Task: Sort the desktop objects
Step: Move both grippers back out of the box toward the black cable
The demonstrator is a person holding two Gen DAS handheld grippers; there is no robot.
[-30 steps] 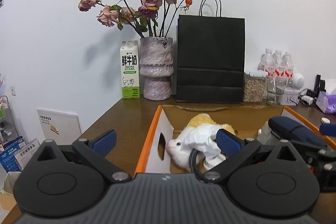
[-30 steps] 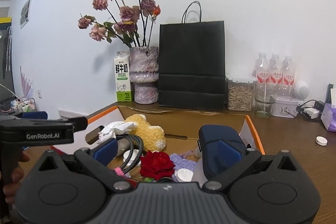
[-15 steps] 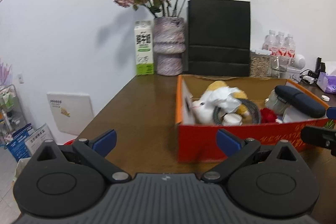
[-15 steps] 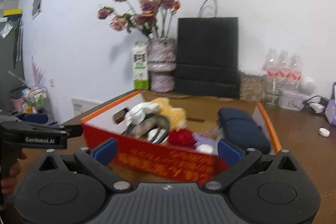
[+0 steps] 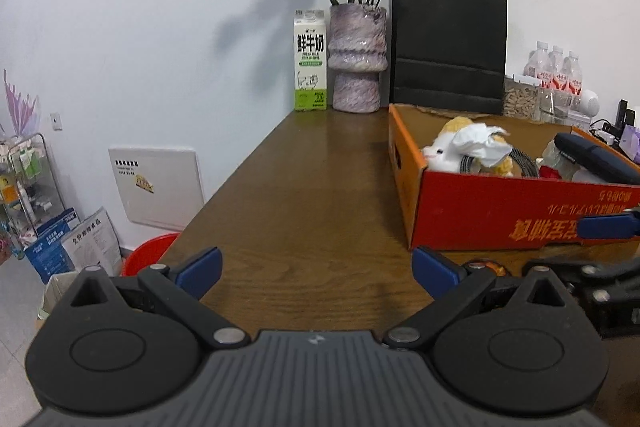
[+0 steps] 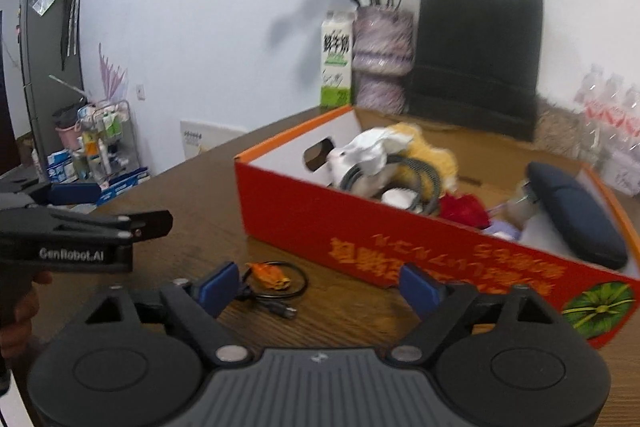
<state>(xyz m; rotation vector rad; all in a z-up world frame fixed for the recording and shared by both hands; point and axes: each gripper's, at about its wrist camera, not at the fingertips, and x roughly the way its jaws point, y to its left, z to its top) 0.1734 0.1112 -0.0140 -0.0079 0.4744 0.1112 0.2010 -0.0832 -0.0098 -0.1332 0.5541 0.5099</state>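
Hovering with jaws spread wide and empty, the right gripper (image 6: 316, 283) should descend squarely over the coiled black cable (image 6: 276, 281) lying on the tabletop (image 5: 304, 195) just before the red box (image 6: 400, 247), while the left gripper (image 5: 316, 269), likewise open, stays clear.

My dark wooden tabletop (image 5: 304, 195) fills the middle of both views. An open red-and-orange cardboard box (image 5: 500, 215) sits on it at centre right. Along the back edge, at the wall, stand a milk carton (image 5: 311, 61), a purple vase (image 5: 357, 61) and a black paper bag (image 5: 448, 47). A coiled black cable (image 6: 280, 285) with an orange tag lies at lower centre of the right wrist view.
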